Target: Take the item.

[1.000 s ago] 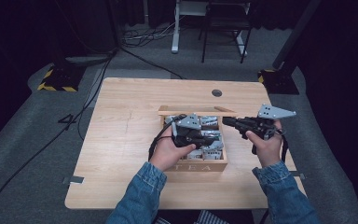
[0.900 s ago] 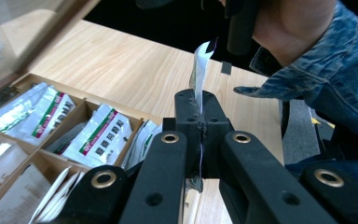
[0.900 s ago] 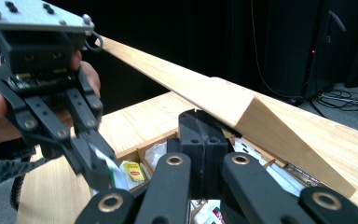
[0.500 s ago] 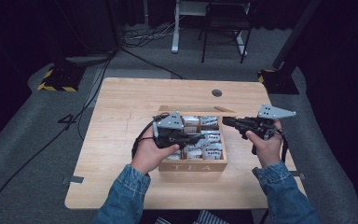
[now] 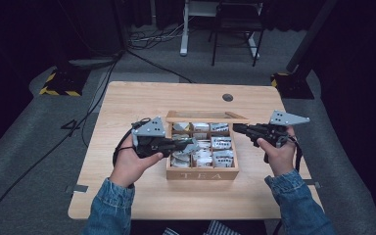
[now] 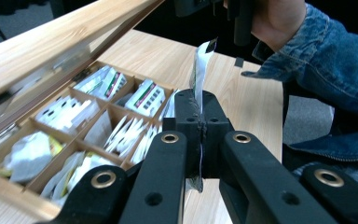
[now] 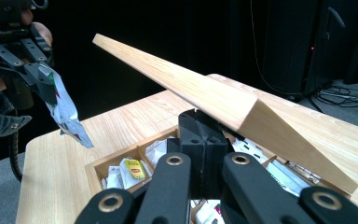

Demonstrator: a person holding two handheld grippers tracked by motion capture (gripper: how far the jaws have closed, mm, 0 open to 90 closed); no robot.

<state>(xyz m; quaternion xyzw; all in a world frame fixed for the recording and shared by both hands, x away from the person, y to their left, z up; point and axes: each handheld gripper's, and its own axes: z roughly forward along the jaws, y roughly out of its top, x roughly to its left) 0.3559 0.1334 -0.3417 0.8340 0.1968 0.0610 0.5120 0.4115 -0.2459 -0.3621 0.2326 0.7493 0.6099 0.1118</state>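
Left hand-held gripper (image 5: pixel 192 145) has pulled back out of the light wooden TEA box (image 5: pixel 201 173), clenched on a flat white foil tea sachet (image 6: pixel 200 70) above the desk (image 5: pixel 142 100); right hand-held gripper (image 5: pixel 237 128), jaws closed, props the hinged lid (image 7: pixel 205 95), so extraction looks done.

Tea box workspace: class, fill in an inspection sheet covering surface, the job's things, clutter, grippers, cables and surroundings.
Surface: light wooden table with a round hole near its far edge.
Job's things: wooden tea box, lid raised, compartments holding packets; one tea packet lifted out.
Clutter: nothing seen.
Grippers: left gripper shut on the tea packet; right gripper shut, beneath the lid's edge.
Cables: black cable loops from the left gripper.
Surroundings: dark room, grey floor, chair beyond.
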